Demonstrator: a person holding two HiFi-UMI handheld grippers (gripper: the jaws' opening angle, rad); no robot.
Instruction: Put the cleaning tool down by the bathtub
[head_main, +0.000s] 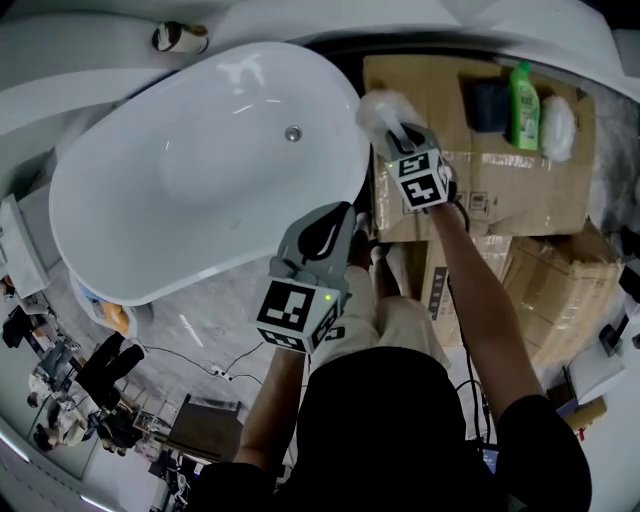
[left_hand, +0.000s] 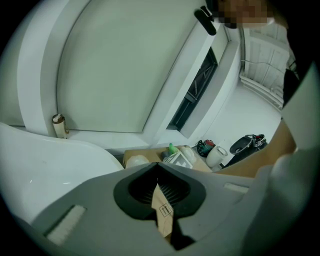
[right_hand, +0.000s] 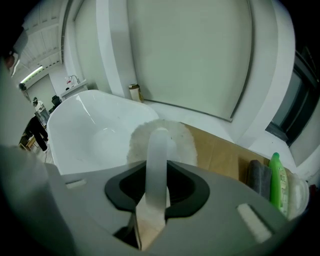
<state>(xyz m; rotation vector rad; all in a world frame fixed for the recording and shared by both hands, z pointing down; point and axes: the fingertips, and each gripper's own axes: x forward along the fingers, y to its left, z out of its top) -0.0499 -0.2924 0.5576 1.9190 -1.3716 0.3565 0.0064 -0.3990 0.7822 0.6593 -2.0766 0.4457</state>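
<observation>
The right gripper's (right_hand: 159, 172) jaws clamp the brush (right_hand: 176, 136) handle, fluffy head just ahead, where tub (right_hand: 85, 130) meets box (right_hand: 220, 152). The left gripper's (left_hand: 159, 167) jaws are pressed together; beneath them, cardboard (left_hand: 164, 212) printed with two up-arrows. A green bottle (right_hand: 278, 180) lies on the box.

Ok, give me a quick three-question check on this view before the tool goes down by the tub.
1. Which gripper grips the fluffy white cleaning tool?
2. True or false: the green bottle stands inside the bathtub.
3. Fill in: the left gripper has its jaws ___, with nothing between them.

Key:
1. The right gripper, closed on the tool's handle.
2. False. It stands on the cardboard box beside the tub.
3. shut
</observation>
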